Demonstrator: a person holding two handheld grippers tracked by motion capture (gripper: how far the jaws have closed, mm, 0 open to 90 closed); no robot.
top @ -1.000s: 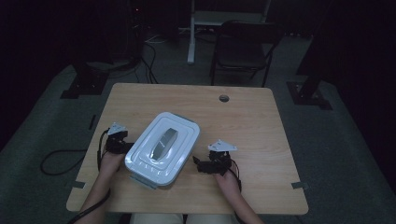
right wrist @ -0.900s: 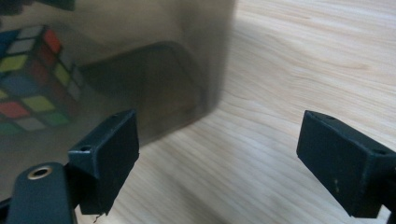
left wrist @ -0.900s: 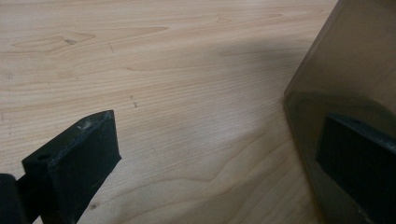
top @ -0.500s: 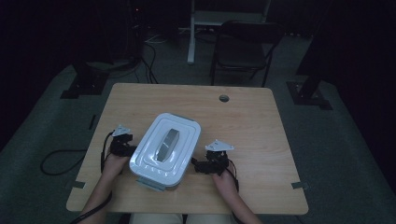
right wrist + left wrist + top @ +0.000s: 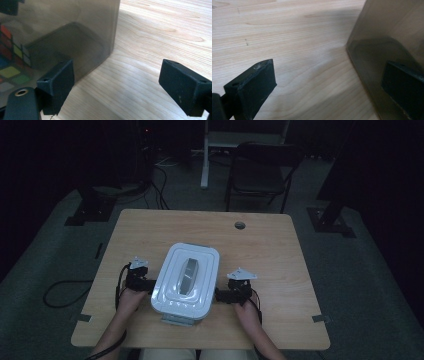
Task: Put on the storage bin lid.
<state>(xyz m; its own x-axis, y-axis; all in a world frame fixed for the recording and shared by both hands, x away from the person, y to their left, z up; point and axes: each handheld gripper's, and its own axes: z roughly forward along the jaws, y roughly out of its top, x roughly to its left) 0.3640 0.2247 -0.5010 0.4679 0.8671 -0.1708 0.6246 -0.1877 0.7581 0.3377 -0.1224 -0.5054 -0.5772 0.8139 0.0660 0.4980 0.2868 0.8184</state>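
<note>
Both tongs, left gripper (image 5: 148, 284) and right gripper (image 5: 220, 295), are spread wide and parked against the box (image 5: 186, 280) at lower centre of the table (image 5: 280, 250).

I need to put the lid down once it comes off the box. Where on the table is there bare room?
The far half of the light wooden table is bare, from the white lidded plastic box out to the round cable hole. The right strip beyond the right hand-held gripper is free too. The near middle is crowded: box flanked by both, left hand-held gripper included.
</note>
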